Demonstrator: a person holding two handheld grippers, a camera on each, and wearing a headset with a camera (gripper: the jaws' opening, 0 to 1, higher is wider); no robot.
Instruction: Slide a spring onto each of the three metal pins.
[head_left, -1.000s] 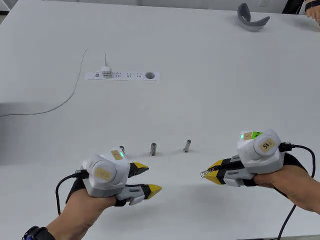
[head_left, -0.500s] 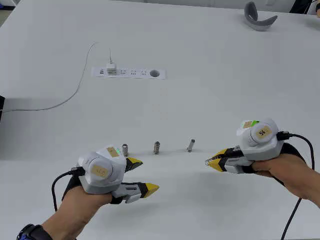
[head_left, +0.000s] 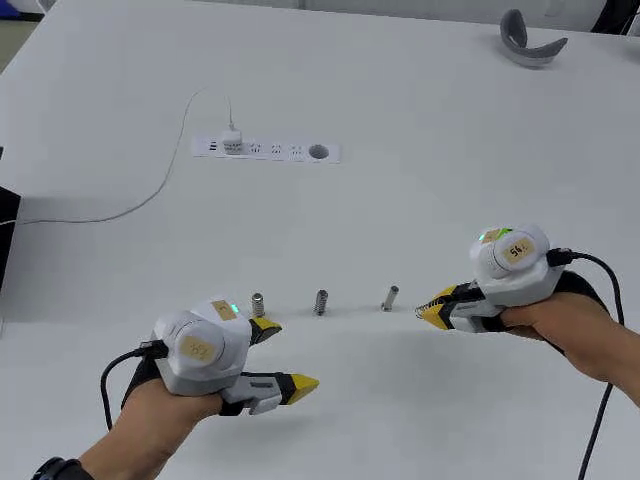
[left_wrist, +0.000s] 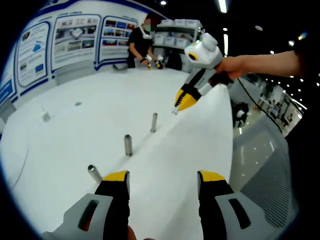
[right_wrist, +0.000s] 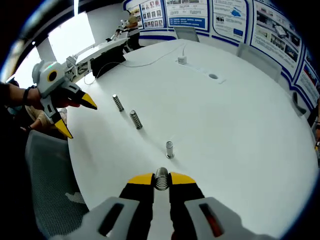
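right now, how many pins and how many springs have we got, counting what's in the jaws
pins: 3 (in the head view, left pin, middle pin, right pin)
springs: 3 (one each on the left pin and middle pin, plus the held spring in the jaws of the right gripper; the right pin is bare)
total: 6

White table (head_left: 420, 120) carries a power strip (head_left: 267, 150) with a charger (head_left: 232, 139) plugged in, its cable (head_left: 60, 220) trailing off left; nearer, three metal pins (head_left: 321, 302) stand in a row; a grey curved piece (head_left: 532, 38) lies at the far right
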